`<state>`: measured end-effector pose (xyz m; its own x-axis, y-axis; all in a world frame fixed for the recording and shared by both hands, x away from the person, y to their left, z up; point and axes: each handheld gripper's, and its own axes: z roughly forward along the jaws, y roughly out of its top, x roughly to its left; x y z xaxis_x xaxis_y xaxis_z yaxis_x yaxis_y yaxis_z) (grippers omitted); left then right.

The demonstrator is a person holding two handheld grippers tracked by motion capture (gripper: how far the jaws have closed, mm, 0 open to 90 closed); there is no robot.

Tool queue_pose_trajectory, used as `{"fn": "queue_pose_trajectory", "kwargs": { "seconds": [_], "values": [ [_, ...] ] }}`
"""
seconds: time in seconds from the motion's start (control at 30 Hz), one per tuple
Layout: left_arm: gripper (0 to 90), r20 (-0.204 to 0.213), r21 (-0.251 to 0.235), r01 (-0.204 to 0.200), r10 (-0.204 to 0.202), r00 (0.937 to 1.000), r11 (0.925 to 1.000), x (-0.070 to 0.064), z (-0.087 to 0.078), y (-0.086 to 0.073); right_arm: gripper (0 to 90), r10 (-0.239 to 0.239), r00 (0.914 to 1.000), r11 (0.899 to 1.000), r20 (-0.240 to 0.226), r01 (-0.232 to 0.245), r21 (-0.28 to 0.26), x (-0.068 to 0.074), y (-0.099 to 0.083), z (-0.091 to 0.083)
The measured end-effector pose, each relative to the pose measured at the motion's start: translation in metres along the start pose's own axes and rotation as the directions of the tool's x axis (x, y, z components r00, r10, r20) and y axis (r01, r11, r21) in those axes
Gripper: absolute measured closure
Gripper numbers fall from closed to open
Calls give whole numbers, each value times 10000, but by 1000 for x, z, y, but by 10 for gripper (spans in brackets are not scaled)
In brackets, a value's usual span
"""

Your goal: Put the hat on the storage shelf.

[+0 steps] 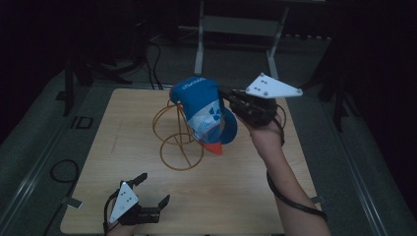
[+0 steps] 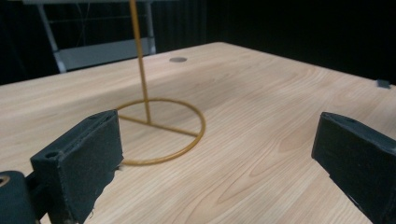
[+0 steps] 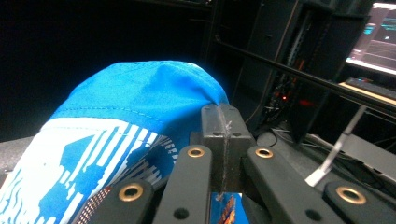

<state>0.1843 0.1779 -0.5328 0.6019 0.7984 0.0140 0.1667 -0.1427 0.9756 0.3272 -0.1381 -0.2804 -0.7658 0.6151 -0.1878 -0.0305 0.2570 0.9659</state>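
The cap [image 1: 204,110] is blue and white with an orange brim, and it sits up on the top of the wire stand [image 1: 178,132] near the middle of the tabletop [image 1: 246,196]; its crown faces away from the person and the brim hangs low toward the near side. The right gripper [image 1: 231,98] has its jaws pressed together on the cap's blue cloth at the right side (in the right gripper view the two jaws meet with only a thin seam between them, the cloth [image 3: 140,93] bunched against them); the grey plate [image 1: 273,87] rides above that hand. The stand is thin gold wire, a round ring base [image 2: 161,135] lying flat on the wood with an upright rod rising from it. The left gripper [image 1: 152,189] rests low at the near left of the tabletop, well apart from the stand, its jaws spread wide with nothing between them.
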Motion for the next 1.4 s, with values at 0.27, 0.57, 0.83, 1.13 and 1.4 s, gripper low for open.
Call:
{"fn": "queue_pose_trajectory", "kwargs": {
  "seconds": [0.27,0.57,0.83,1.13,1.4],
  "values": [
    [25,-174,-154,-42,39,9998,9999,3,-3,-3,900,-154,9991,9996,-389,163,238,15,13,39],
    [26,-253,-236,121,-127,9996,9996,7,-7,-6,900,-104,9969,9940,-776,187,1075,27,-2,82],
    [26,-145,-209,114,-117,9998,9997,6,-6,-6,900,263,9960,9849,-852,-112,1730,20,-24,95],
    [26,-21,-43,74,-74,10000,10000,5,-4,-8,900,556,9931,9786,-1032,-337,2029,17,-42,99],
    [26,-27,-27,94,-94,10000,10000,6,-4,-9,900,1002,9882,9726,-1157,-728,2207,13,-60,97]
  ]
}}
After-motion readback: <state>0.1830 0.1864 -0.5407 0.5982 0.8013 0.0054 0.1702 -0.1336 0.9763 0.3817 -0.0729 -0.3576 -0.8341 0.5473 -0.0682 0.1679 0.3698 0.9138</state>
